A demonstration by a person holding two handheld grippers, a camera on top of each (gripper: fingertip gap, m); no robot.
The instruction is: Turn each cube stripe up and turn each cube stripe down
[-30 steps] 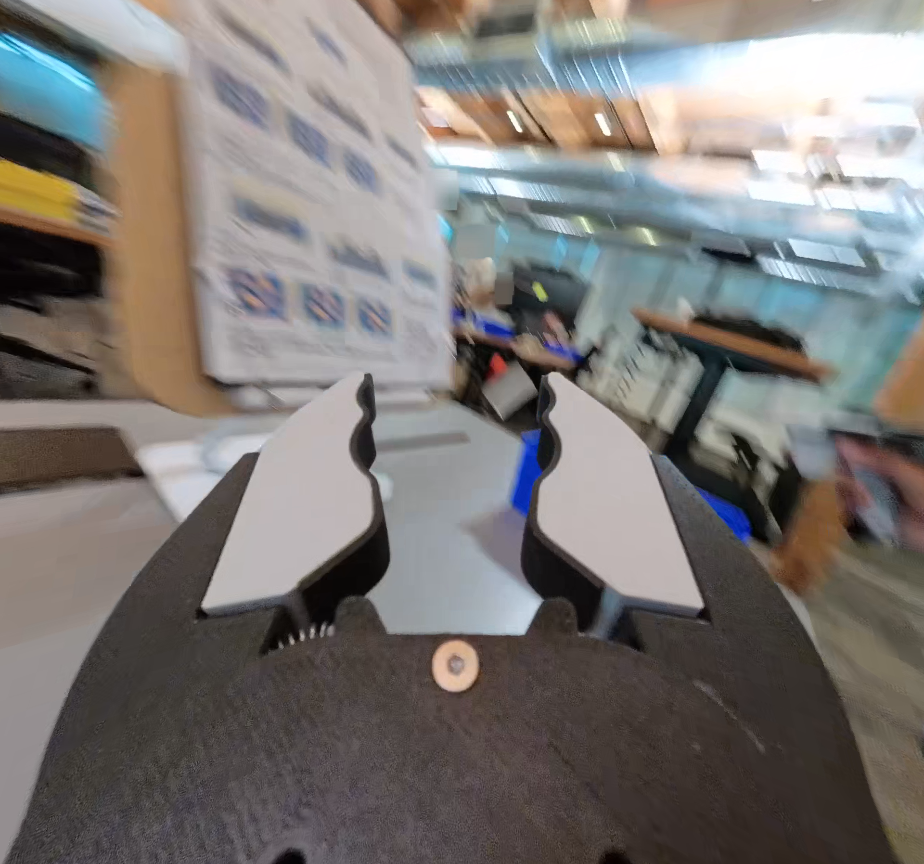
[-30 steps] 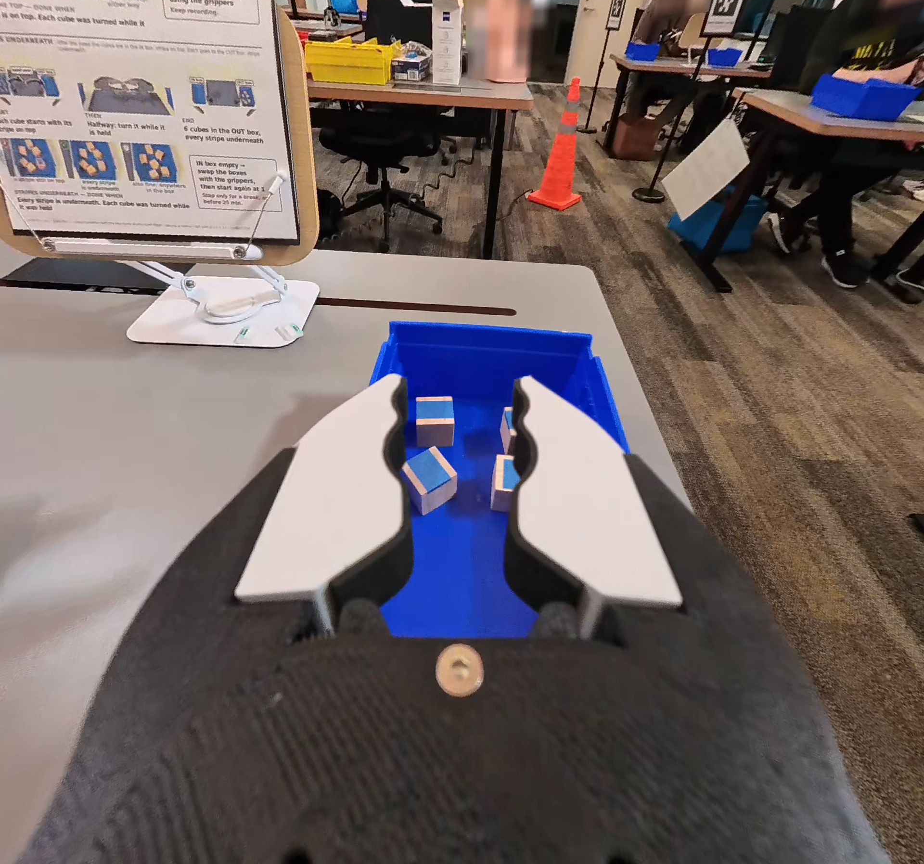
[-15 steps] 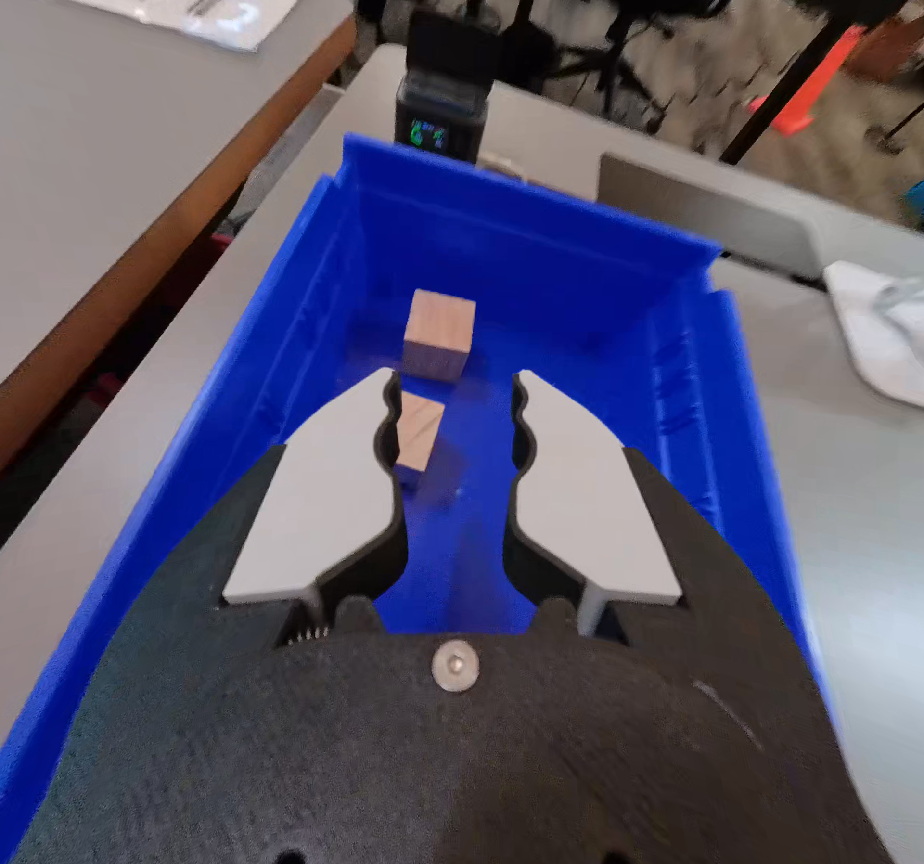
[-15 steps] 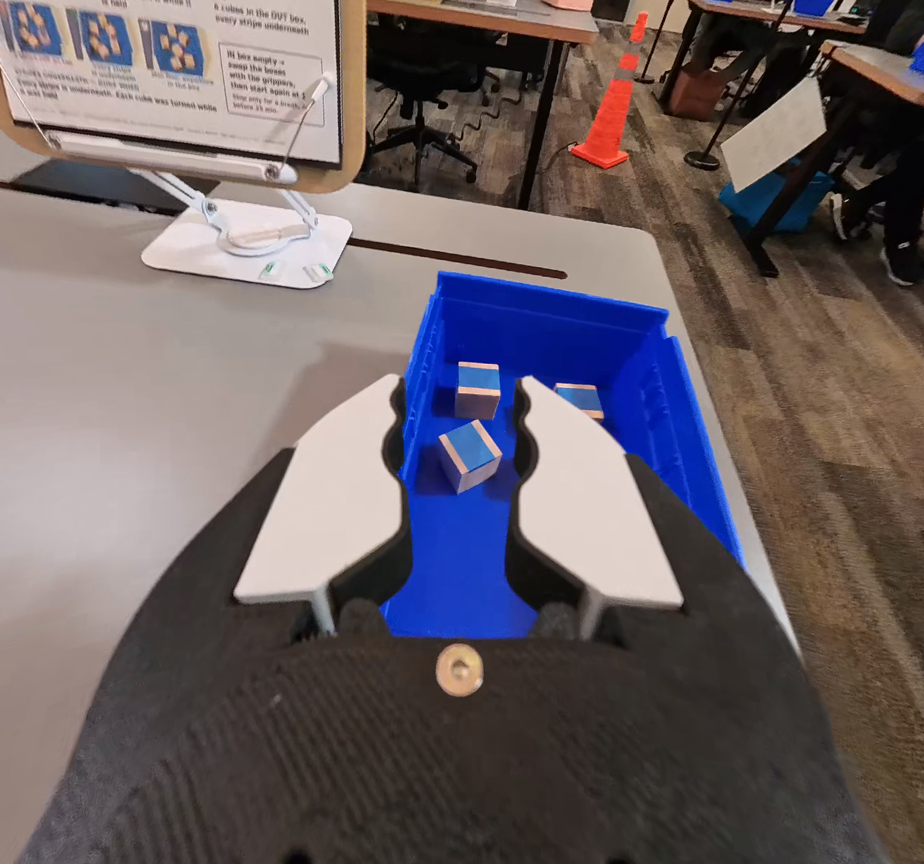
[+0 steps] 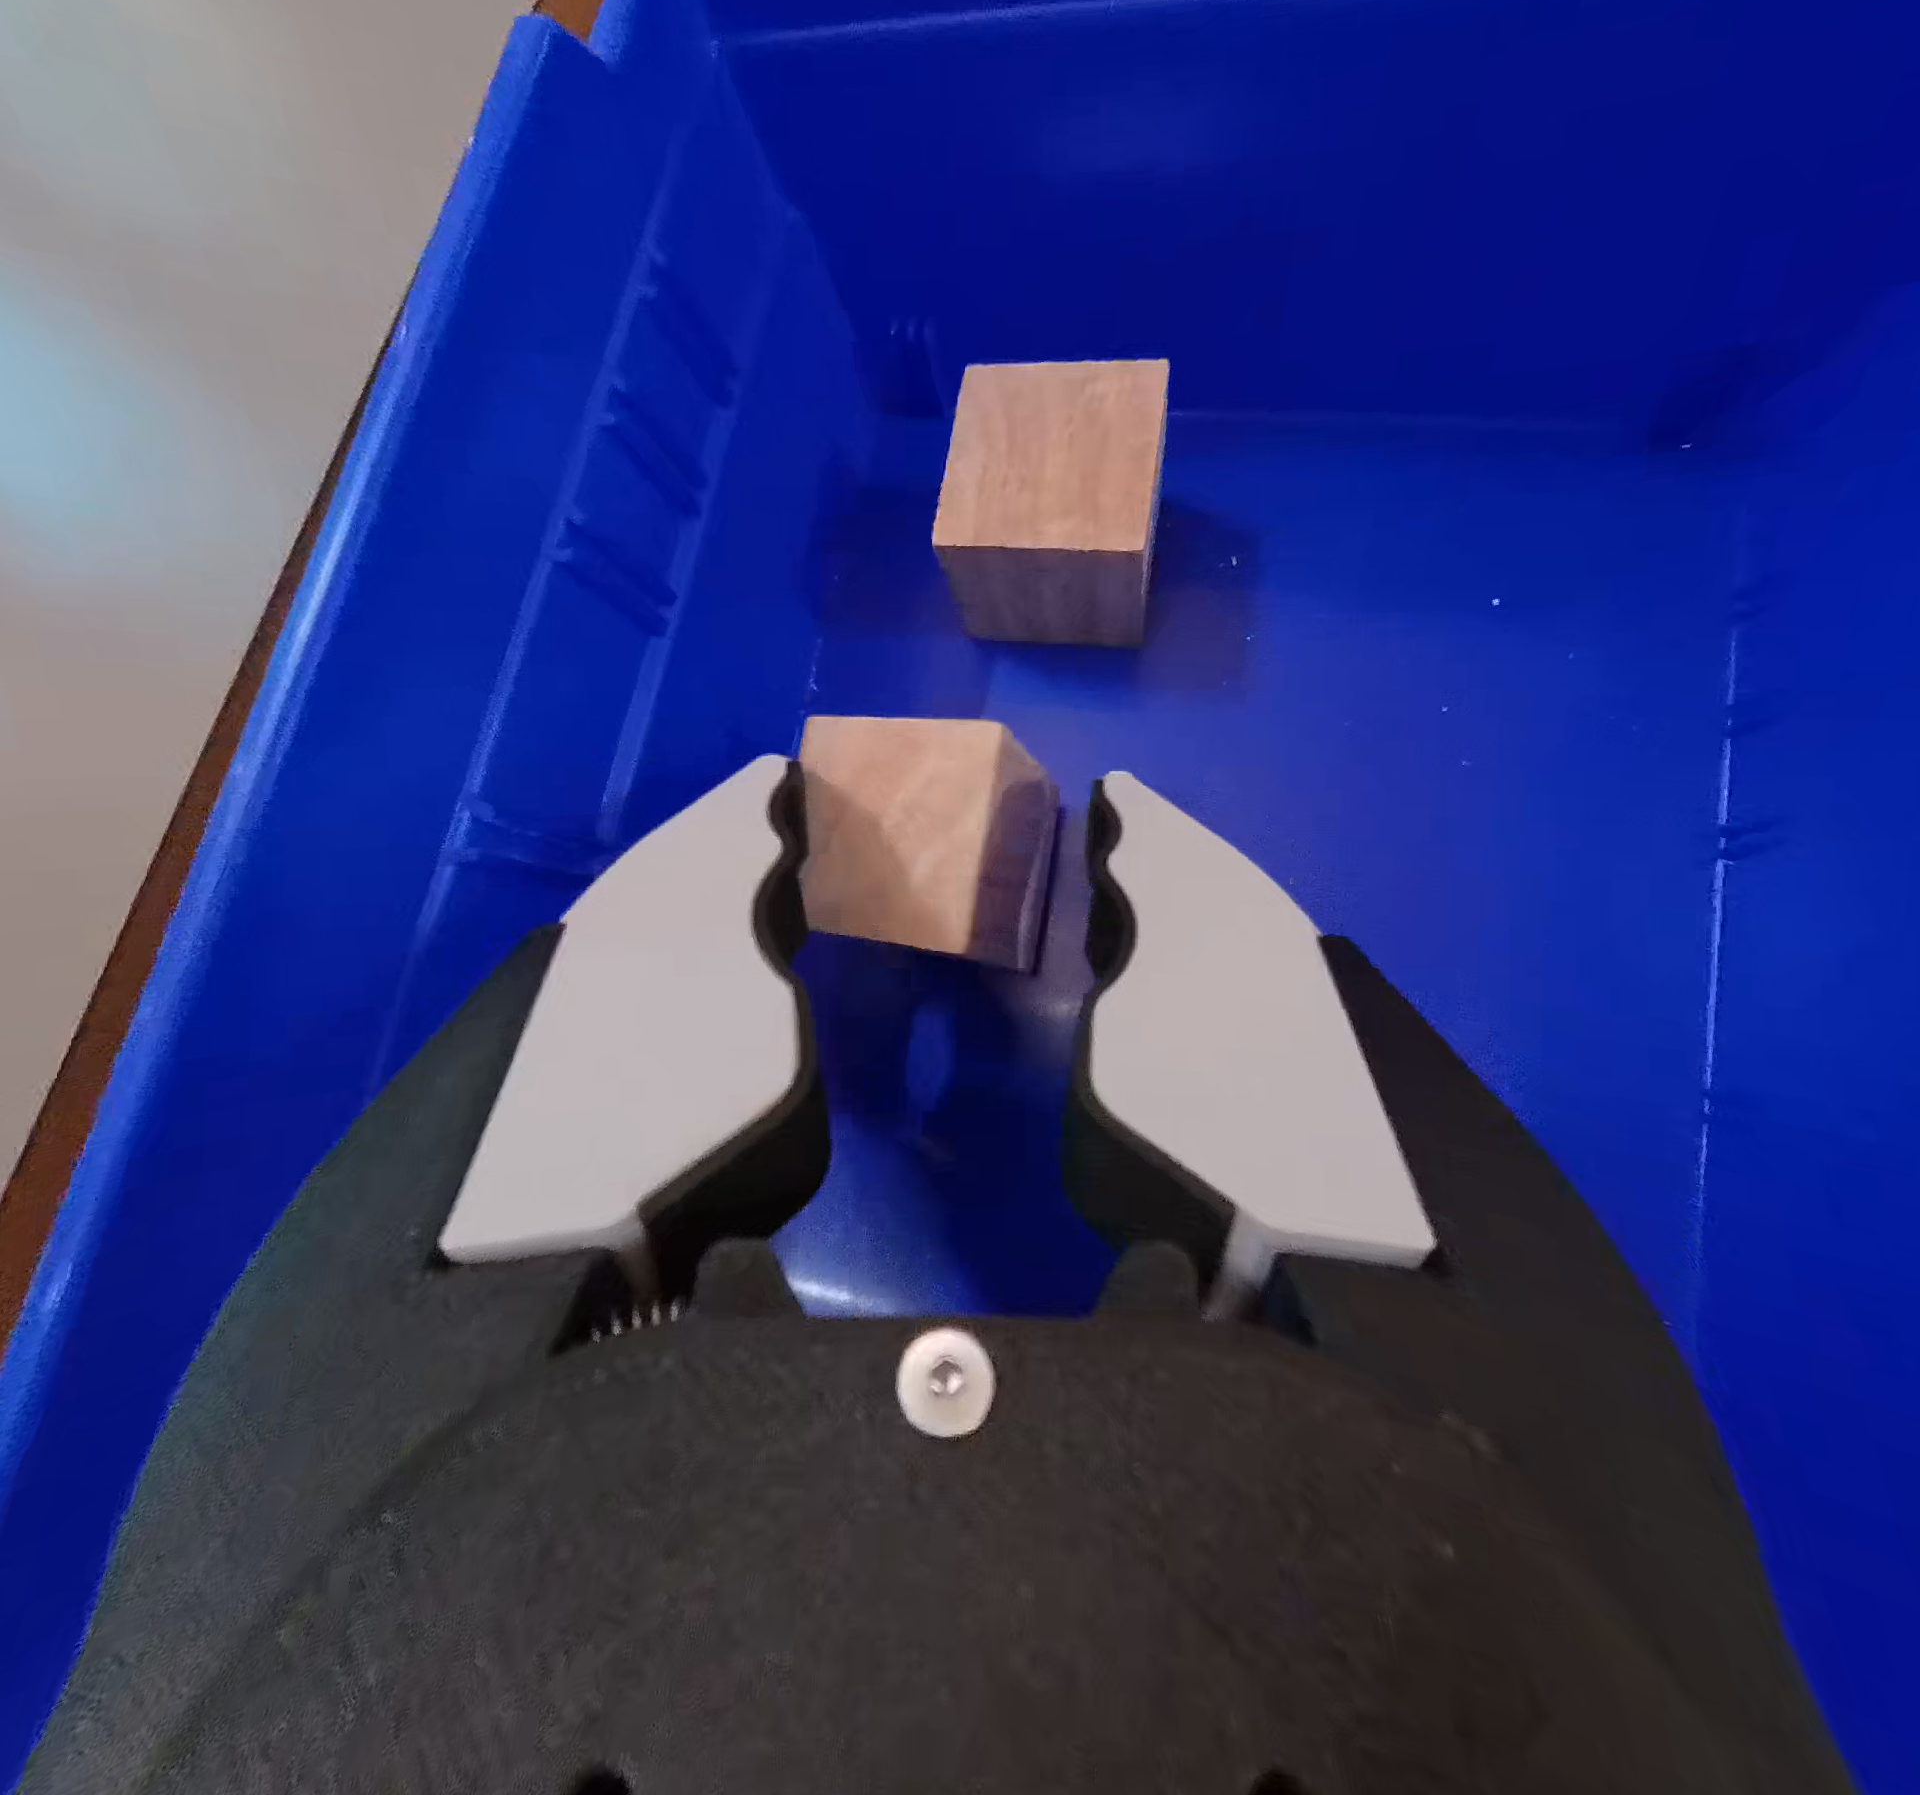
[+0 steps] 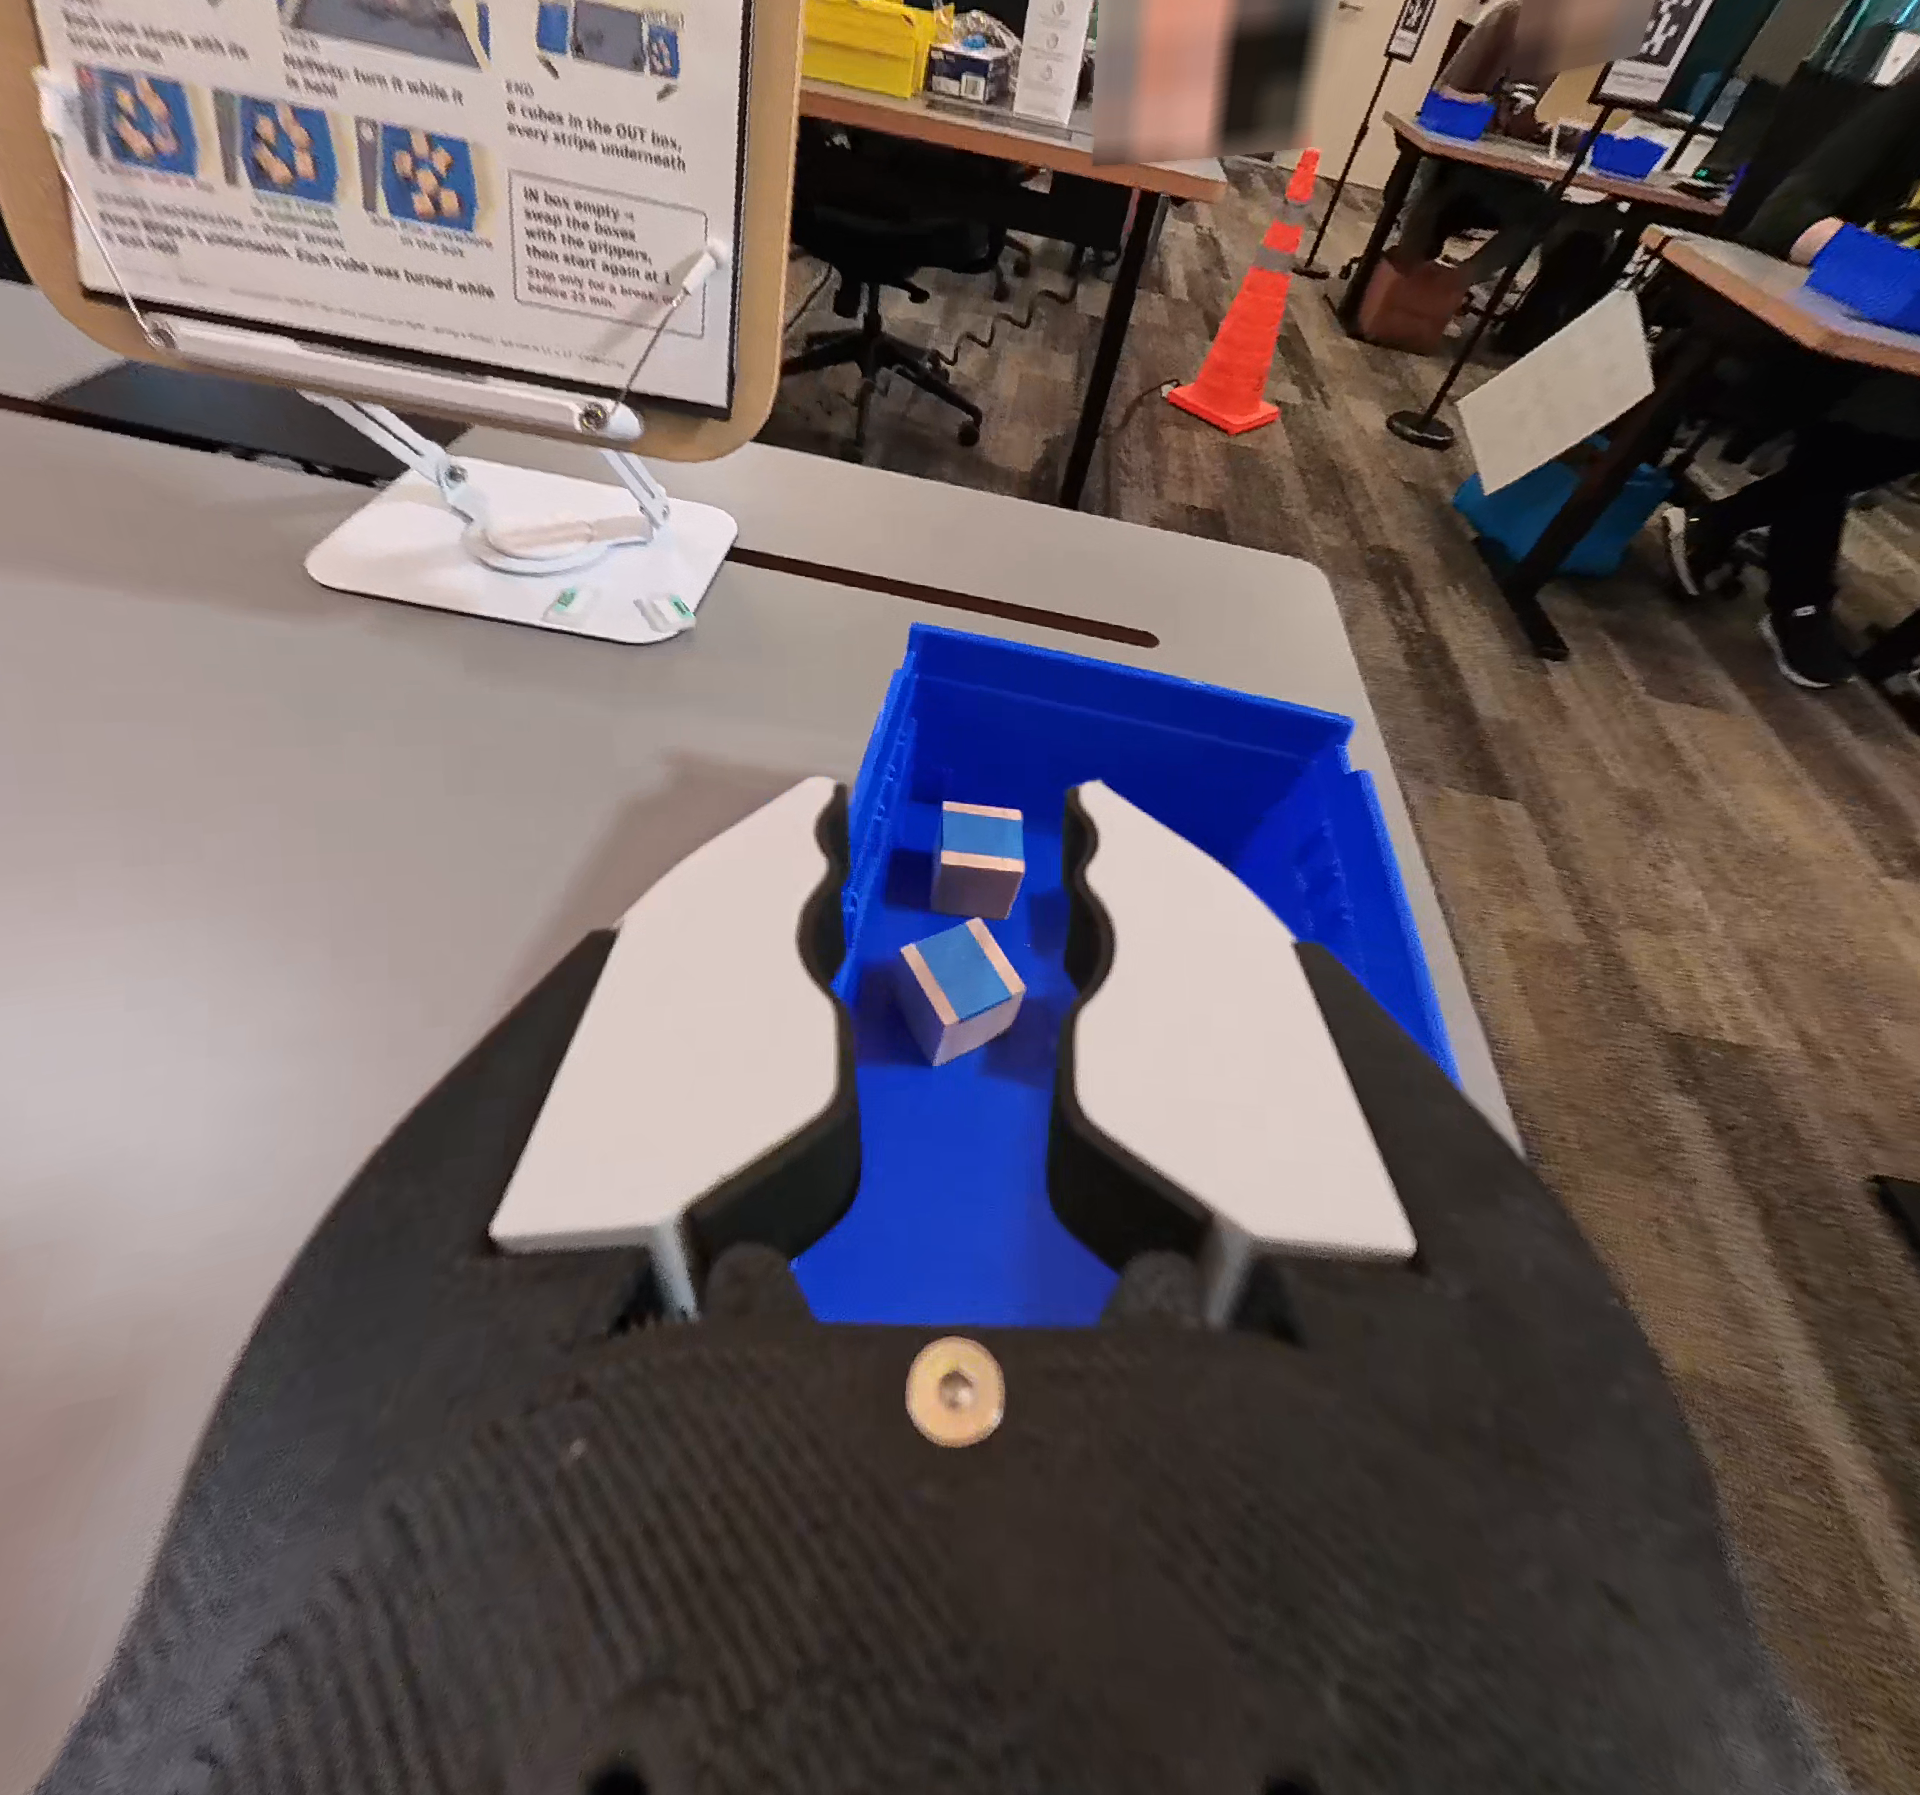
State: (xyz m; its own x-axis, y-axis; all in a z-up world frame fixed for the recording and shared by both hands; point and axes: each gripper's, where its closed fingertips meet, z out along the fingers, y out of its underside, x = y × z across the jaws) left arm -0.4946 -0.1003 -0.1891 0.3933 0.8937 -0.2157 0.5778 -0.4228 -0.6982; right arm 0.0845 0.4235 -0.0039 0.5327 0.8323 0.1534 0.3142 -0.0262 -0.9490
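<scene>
On the grey surface (image 6: 312, 862), the left gripper (image 5: 940, 810) is low inside a blue bin (image 5: 1455, 187), fingers spread; a tilted wooden cube (image 5: 914, 841) sits between them, perhaps touching the left one. The right gripper (image 6: 951, 831) hovers released above another bin's (image 6: 1382, 914) striped cubes (image 6: 961, 987).

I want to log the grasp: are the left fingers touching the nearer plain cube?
Cannot tell: left wrist view shows the cube between the open fingers, contact unclear.

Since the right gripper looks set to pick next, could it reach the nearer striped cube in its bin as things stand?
Probably yes: the right gripper is open above the blue bin, and nothing covers the nearer striped cube.
</scene>
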